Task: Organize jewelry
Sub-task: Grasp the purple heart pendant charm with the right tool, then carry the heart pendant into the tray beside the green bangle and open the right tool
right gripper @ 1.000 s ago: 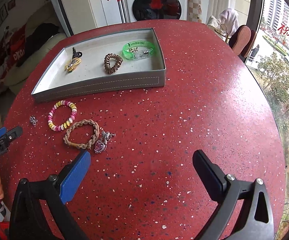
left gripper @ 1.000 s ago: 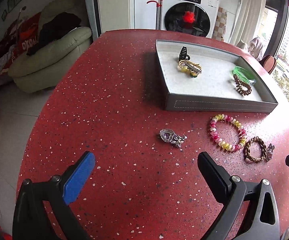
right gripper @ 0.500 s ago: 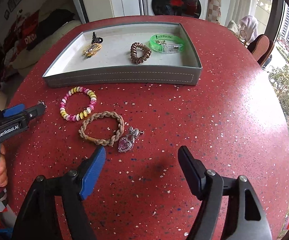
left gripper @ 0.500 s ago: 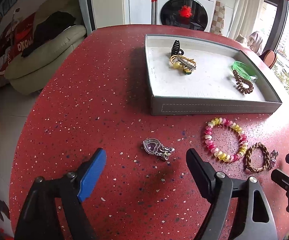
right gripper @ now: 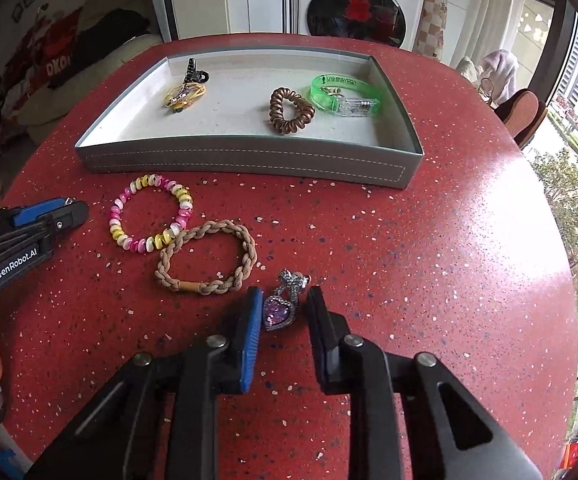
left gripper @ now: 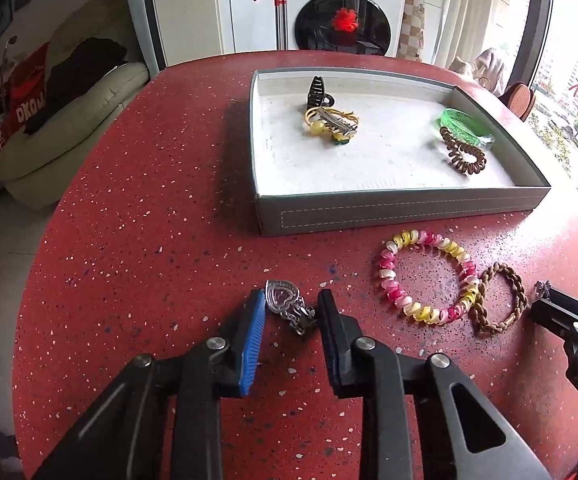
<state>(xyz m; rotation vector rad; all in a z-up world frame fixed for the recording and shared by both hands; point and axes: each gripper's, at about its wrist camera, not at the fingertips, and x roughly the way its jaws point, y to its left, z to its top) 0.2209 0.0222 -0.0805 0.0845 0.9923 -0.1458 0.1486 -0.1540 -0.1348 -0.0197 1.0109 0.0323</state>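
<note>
On the red speckled table [left gripper: 149,240], my left gripper [left gripper: 291,294] is closing on a silver heart charm [left gripper: 283,302], and both pads touch it. In the right wrist view my right gripper [right gripper: 285,290] is closing around a purple heart charm [right gripper: 279,312]. The blue pad touches that charm, and a small gap remains at the black finger. A pink-and-yellow beaded bracelet [right gripper: 115,216] and a braided tan bracelet [right gripper: 209,288] lie between the two grippers. The grey tray [right gripper: 249,160] stands beyond them.
The tray [left gripper: 401,212] holds a black claw clip [left gripper: 317,92], a yellow hair tie [left gripper: 329,120], a green wristband [right gripper: 345,92] and a brown coil tie [right gripper: 289,112]. A cream sofa [left gripper: 61,132] and a washing machine [left gripper: 343,20] stand past the table's edge.
Both grippers came forward and down over their heart charms. Their jaws went from wide open to narrow, each with a charm between them.
</note>
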